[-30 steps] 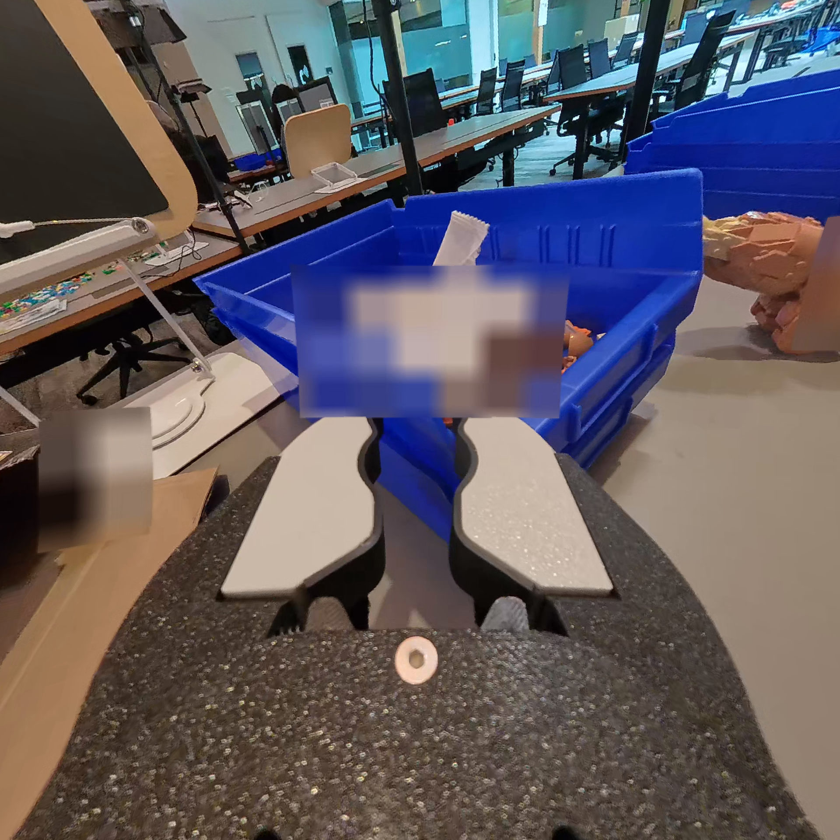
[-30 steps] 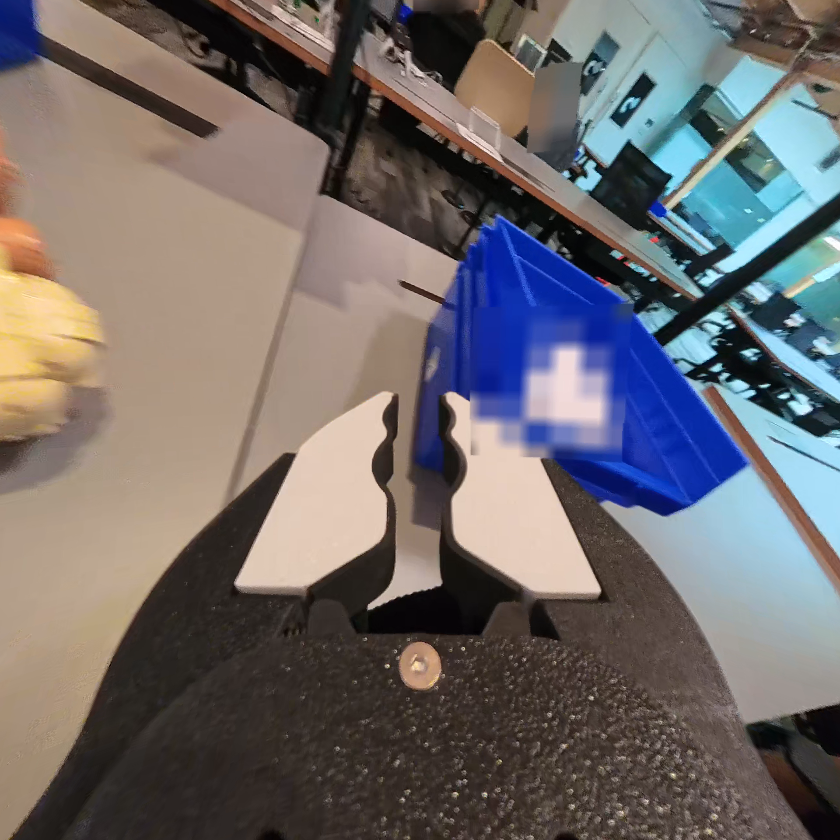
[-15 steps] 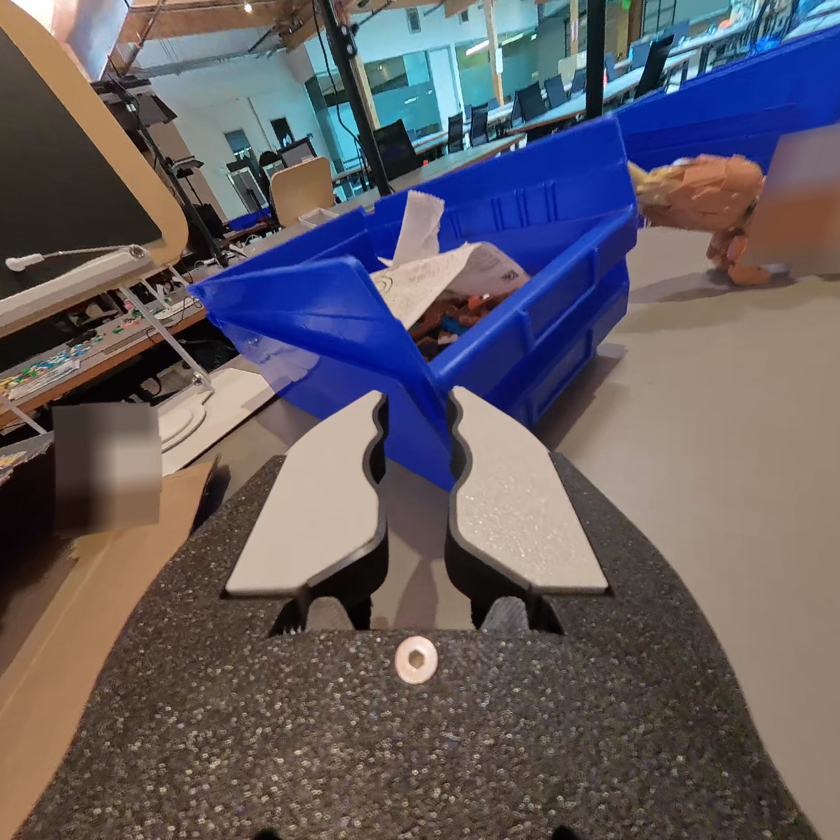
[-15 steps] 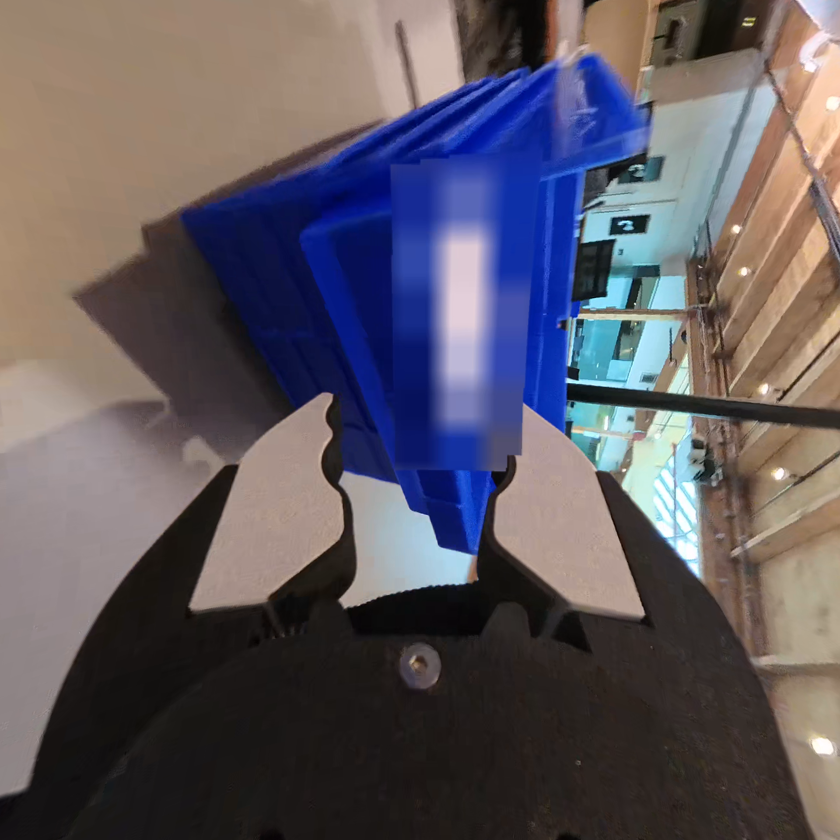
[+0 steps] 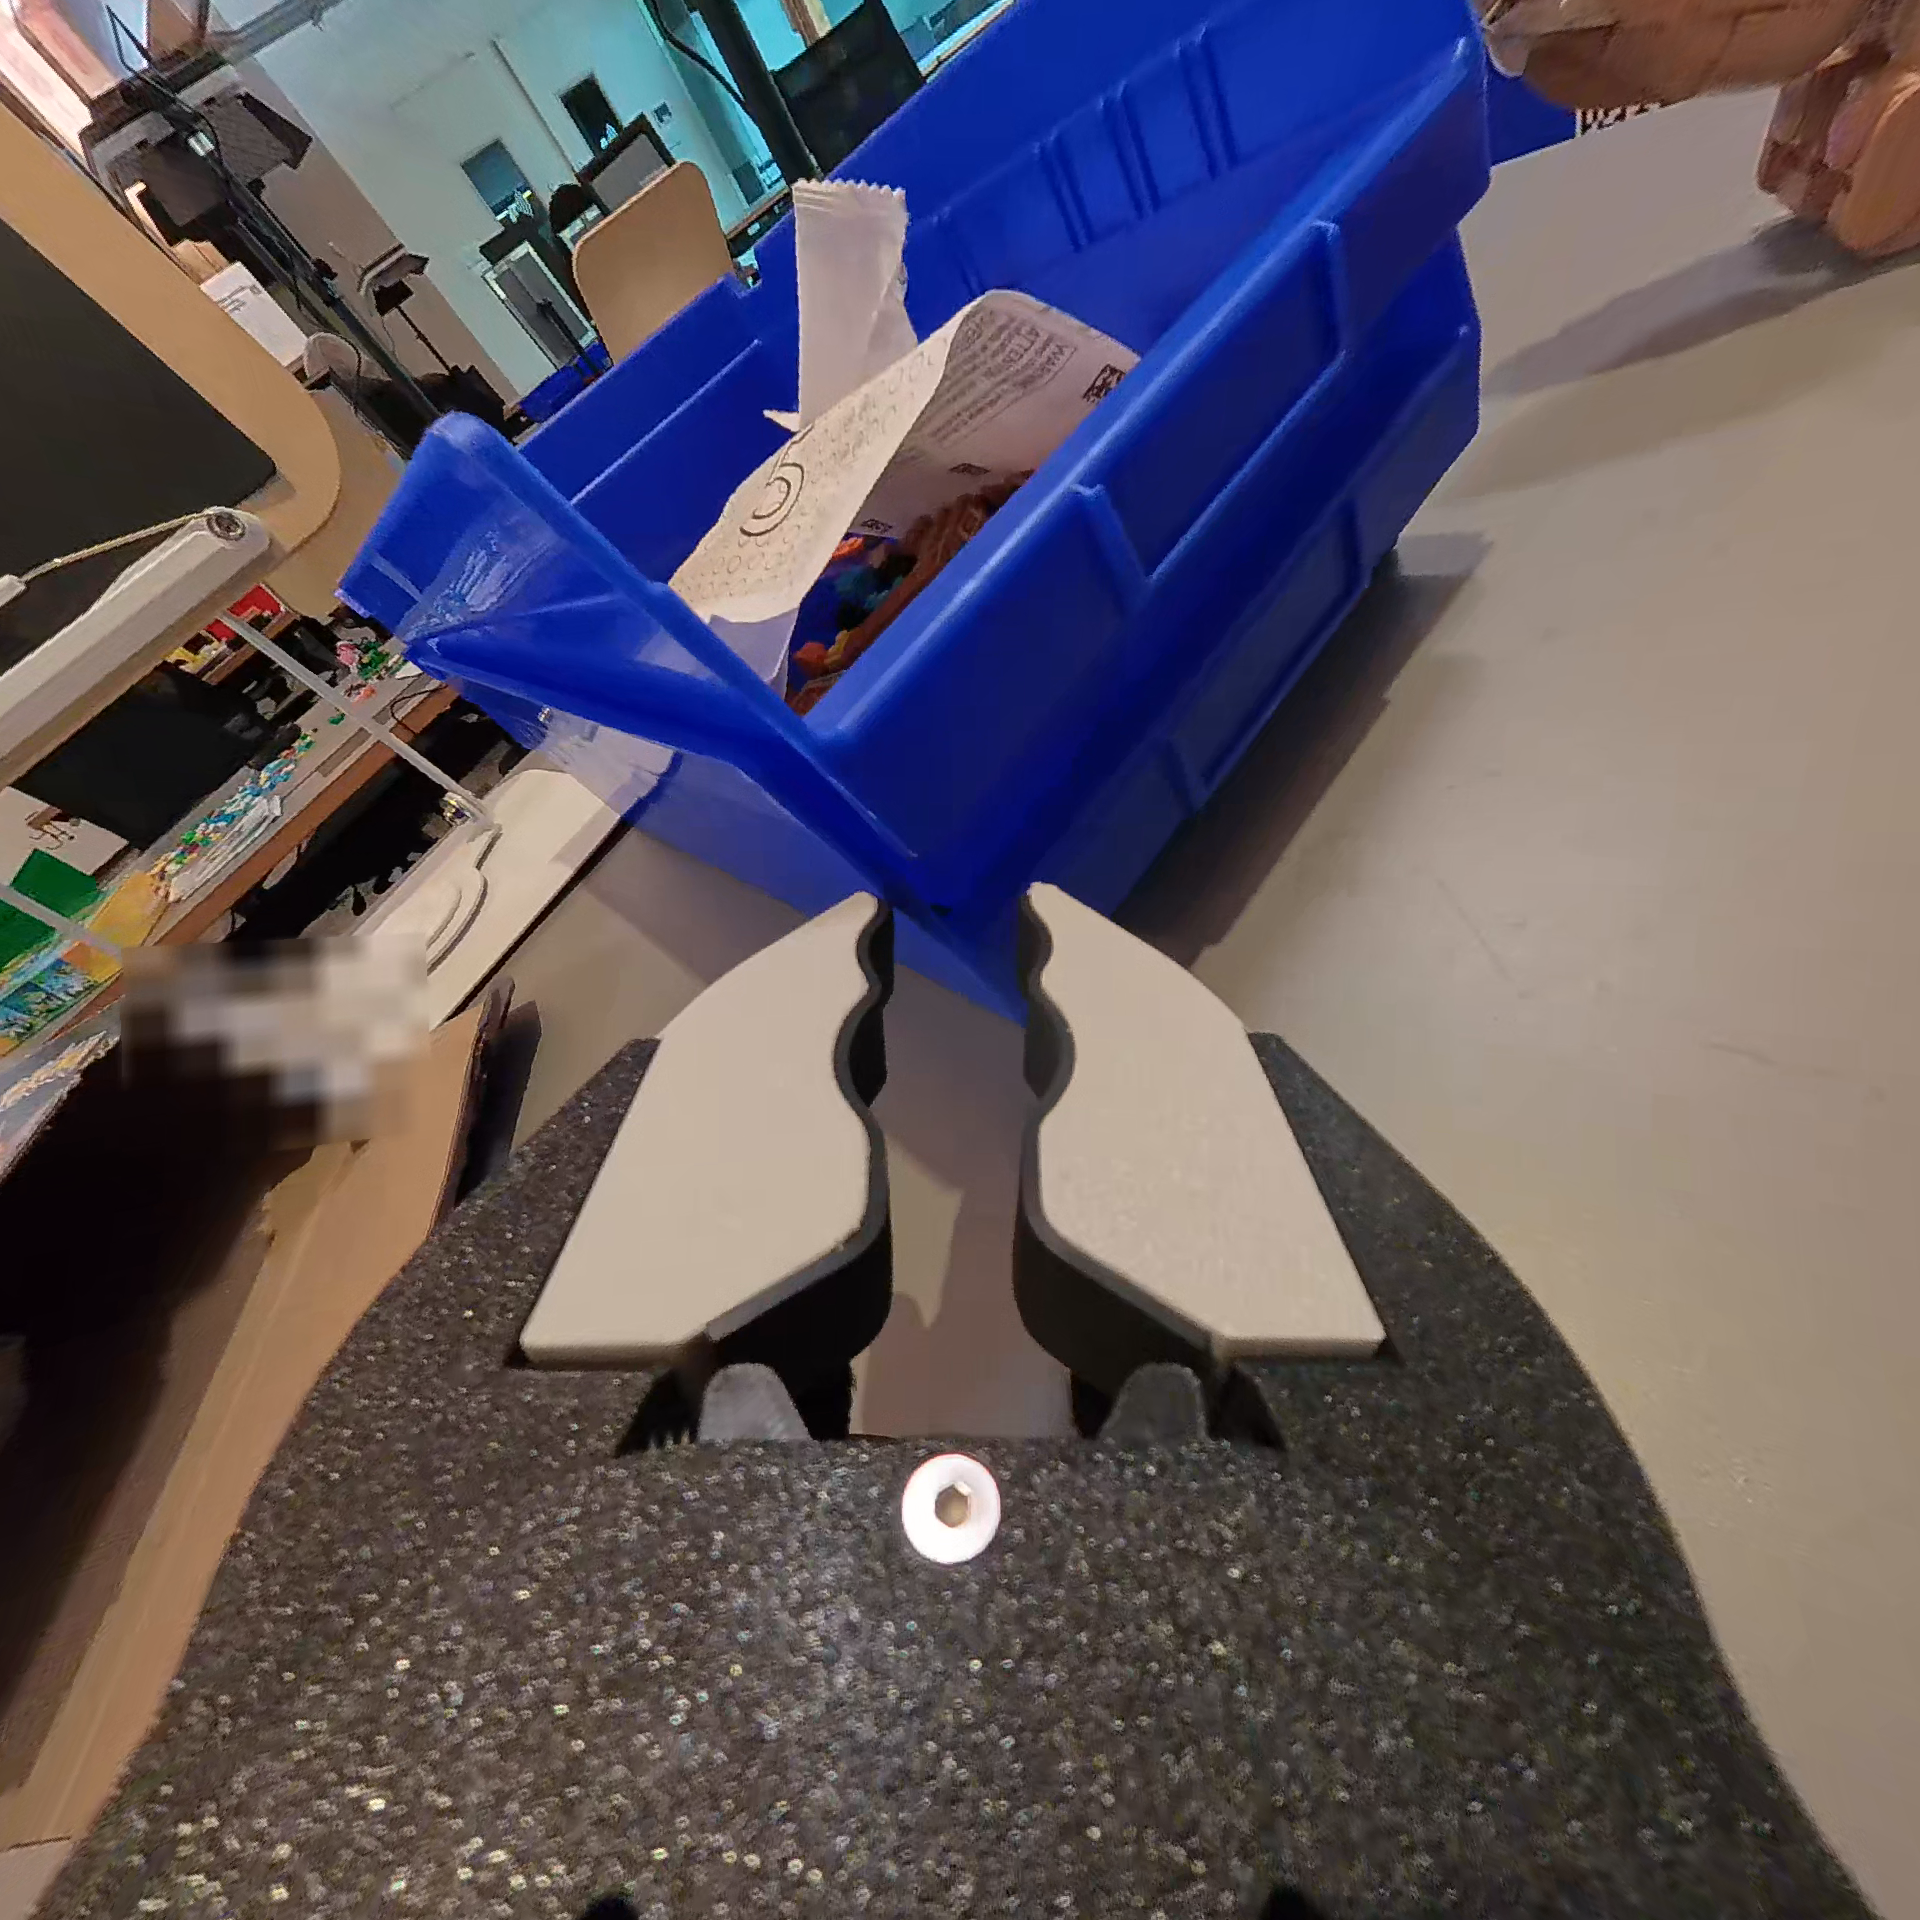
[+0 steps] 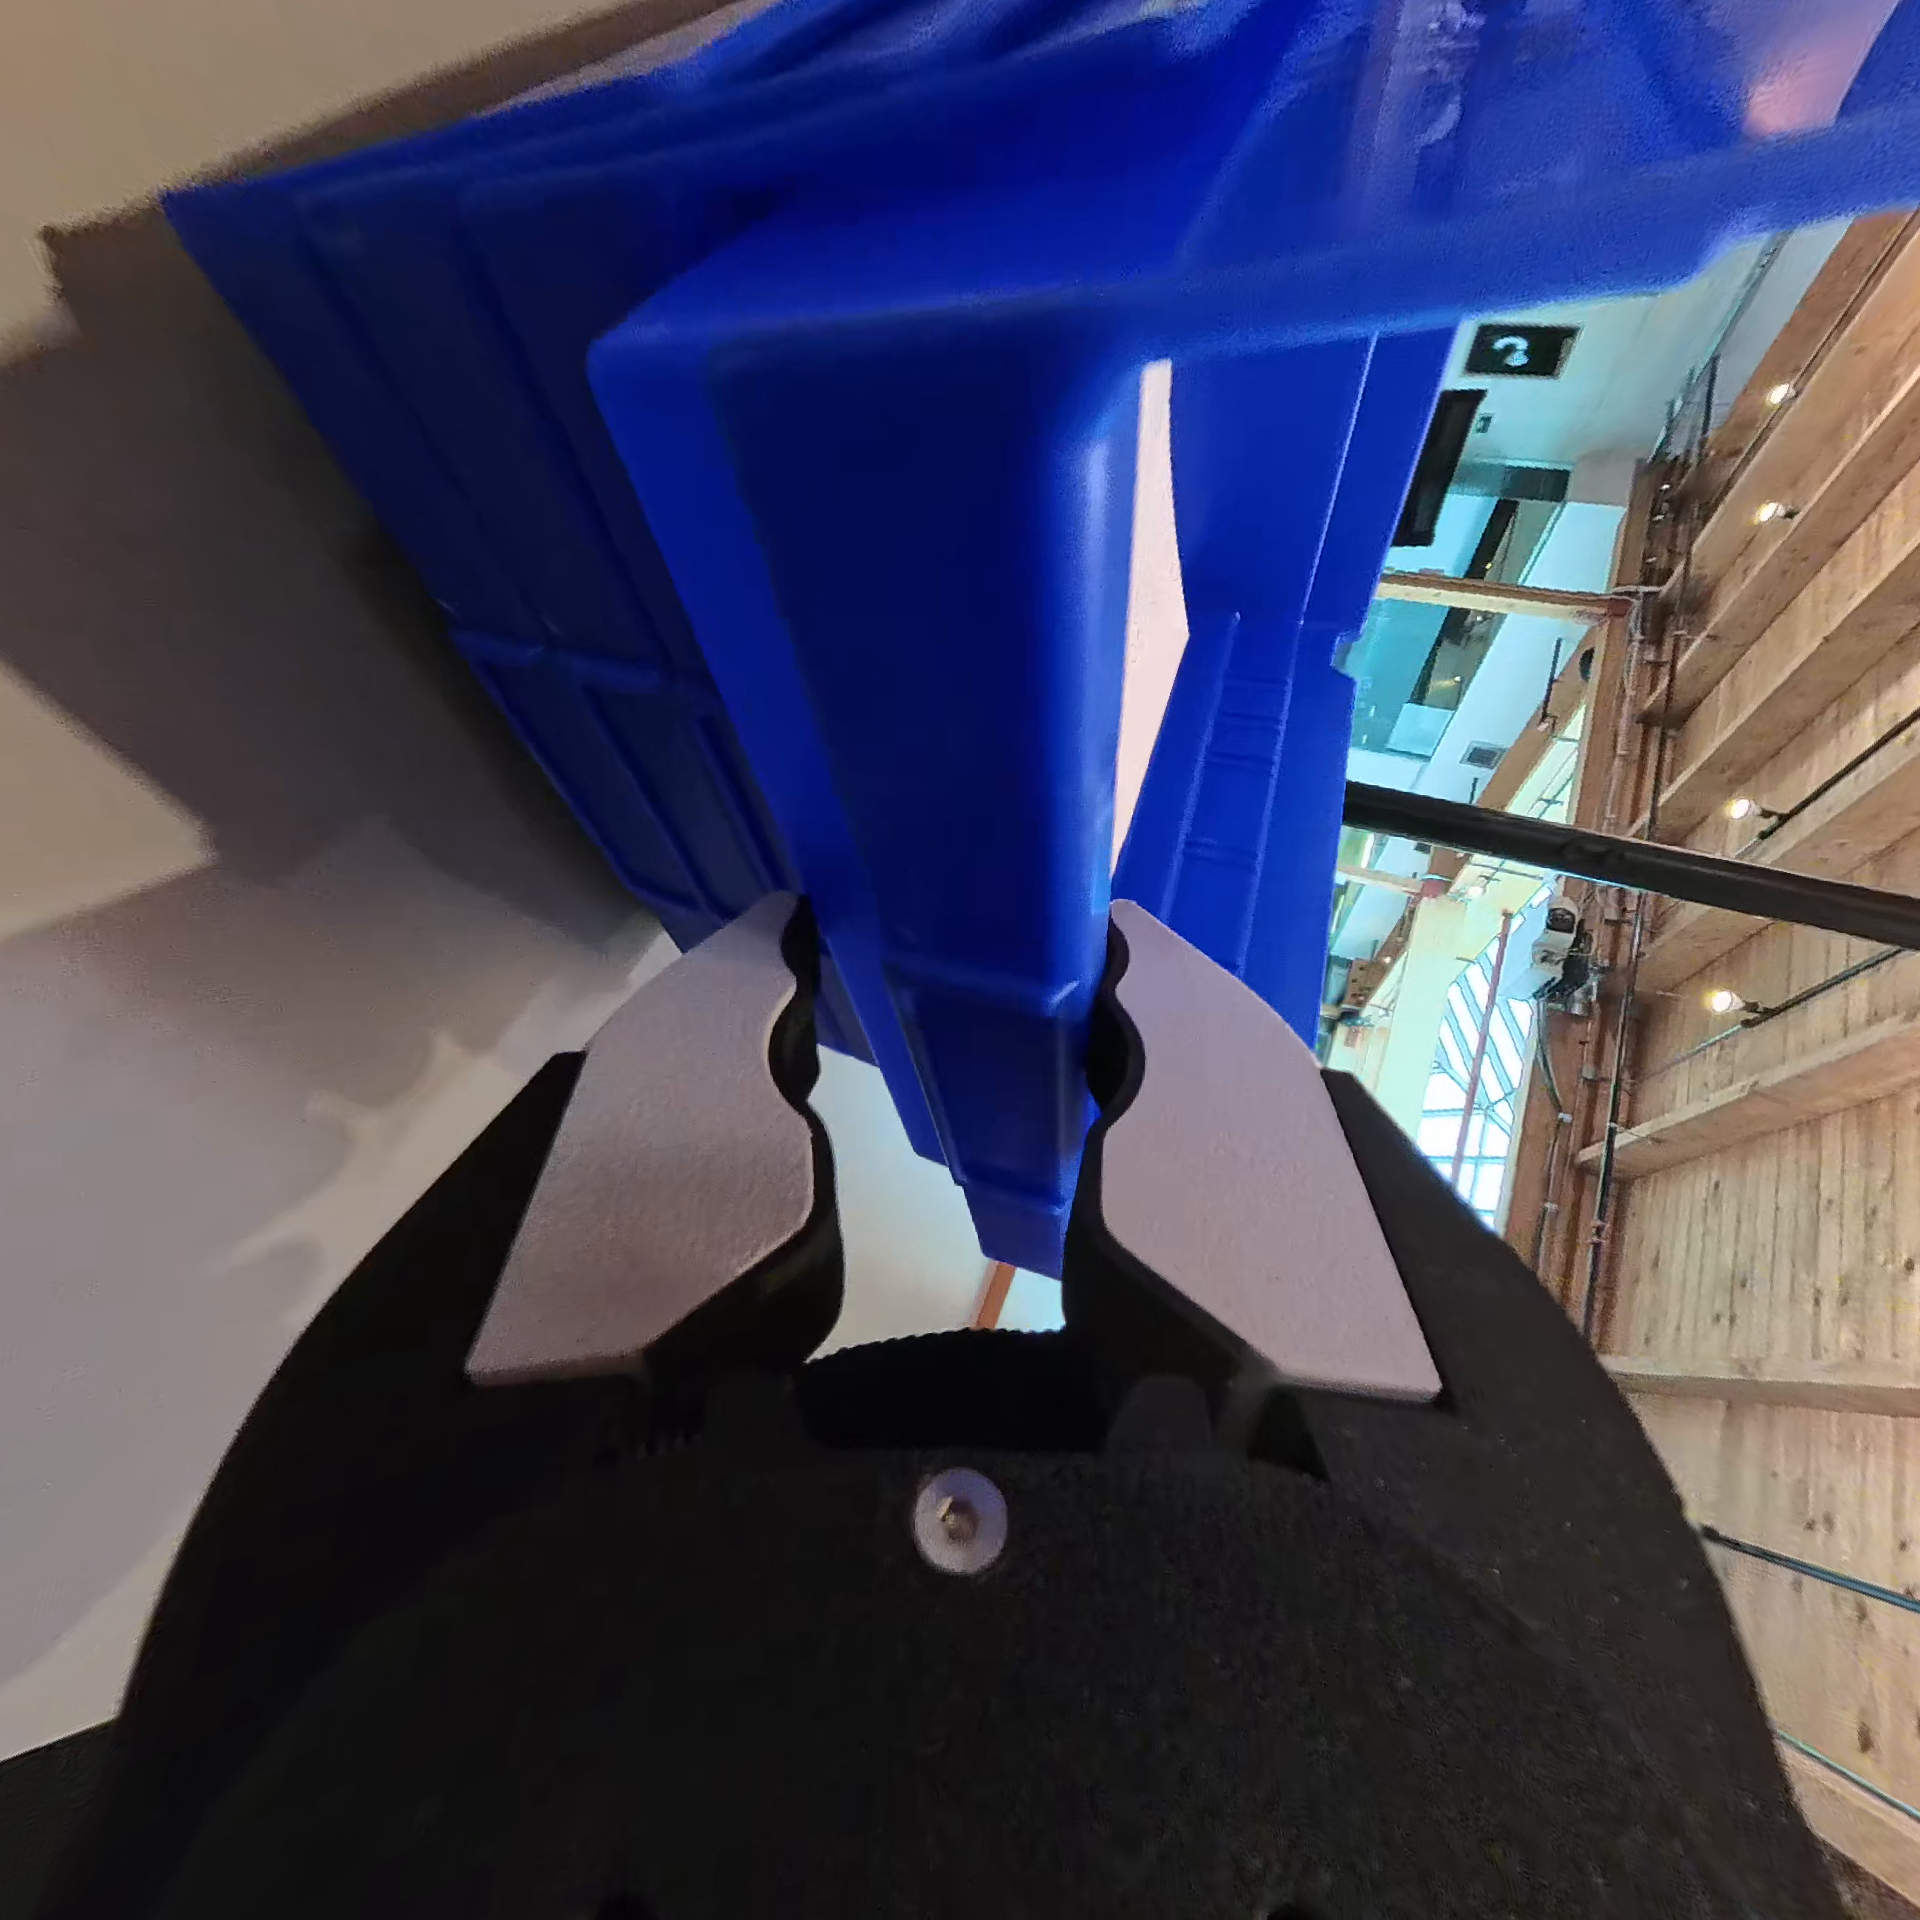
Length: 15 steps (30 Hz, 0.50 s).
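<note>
The left gripper (image 5: 956,940) hangs low over the grey table (image 5: 1558,1039), its fingers a narrow gap apart with nothing between them, tips just short of the near corner of the top blue bin (image 5: 1039,644). The right gripper (image 6: 951,966) has its fingers spread about a protruding corner of a blue bin (image 6: 935,675), both inner faces touching or nearly touching the plastic; whether they press hard enough to hold it I cannot tell, and I cannot say for certain it is the same bin. In the left wrist view the bin sits nested in another and tilted, filled with white paper packets (image 5: 883,436) and small coloured toy pieces (image 5: 873,603). A grip on one corner alone could slip, and a further tilt could spill the loose contents or drag the nested bin beneath. To the left the table edge is close, with a cardboard box (image 5: 208,1351) beside it; open table lies to the right, and a brown blocky toy figure (image 5: 1849,135) stands beyond.
</note>
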Each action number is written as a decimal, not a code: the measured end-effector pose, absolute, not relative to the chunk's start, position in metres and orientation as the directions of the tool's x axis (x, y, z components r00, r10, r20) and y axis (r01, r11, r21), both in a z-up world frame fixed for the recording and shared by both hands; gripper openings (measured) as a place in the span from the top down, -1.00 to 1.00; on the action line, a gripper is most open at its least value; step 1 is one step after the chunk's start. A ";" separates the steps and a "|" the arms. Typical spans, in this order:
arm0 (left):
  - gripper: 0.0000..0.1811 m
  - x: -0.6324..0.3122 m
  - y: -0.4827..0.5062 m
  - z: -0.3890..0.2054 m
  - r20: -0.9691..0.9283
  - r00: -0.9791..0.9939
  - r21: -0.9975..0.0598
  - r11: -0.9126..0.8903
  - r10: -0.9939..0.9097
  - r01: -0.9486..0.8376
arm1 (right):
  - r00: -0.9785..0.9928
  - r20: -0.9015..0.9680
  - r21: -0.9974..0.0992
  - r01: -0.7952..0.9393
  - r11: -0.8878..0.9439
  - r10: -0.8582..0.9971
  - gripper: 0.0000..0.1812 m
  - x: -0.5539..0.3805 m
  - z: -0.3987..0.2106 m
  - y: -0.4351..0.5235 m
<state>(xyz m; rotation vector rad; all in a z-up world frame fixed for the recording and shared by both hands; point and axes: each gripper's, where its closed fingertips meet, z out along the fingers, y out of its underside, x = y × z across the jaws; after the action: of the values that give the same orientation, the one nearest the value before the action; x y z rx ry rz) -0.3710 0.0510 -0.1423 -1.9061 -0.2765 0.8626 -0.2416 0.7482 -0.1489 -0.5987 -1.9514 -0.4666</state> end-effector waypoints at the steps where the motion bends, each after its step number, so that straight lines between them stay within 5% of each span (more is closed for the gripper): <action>1: 0.76 -0.371 0.051 -0.142 -0.449 0.720 -0.855 -0.489 0.529 -0.174 | -0.374 0.901 0.049 0.593 0.804 0.221 0.45 -0.242 -0.147 0.746; 15: 0.77 -0.367 0.049 -0.139 -0.451 0.722 -0.861 -0.470 0.525 -0.195 | -0.312 0.847 -0.206 0.555 0.806 0.431 0.38 -0.239 -0.097 0.709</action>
<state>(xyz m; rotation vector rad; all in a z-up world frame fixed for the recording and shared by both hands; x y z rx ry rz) -0.3671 0.0493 -0.1394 -1.8816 -0.2560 0.8638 -0.2388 0.7093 -0.0968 -0.7385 -1.9521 -0.1500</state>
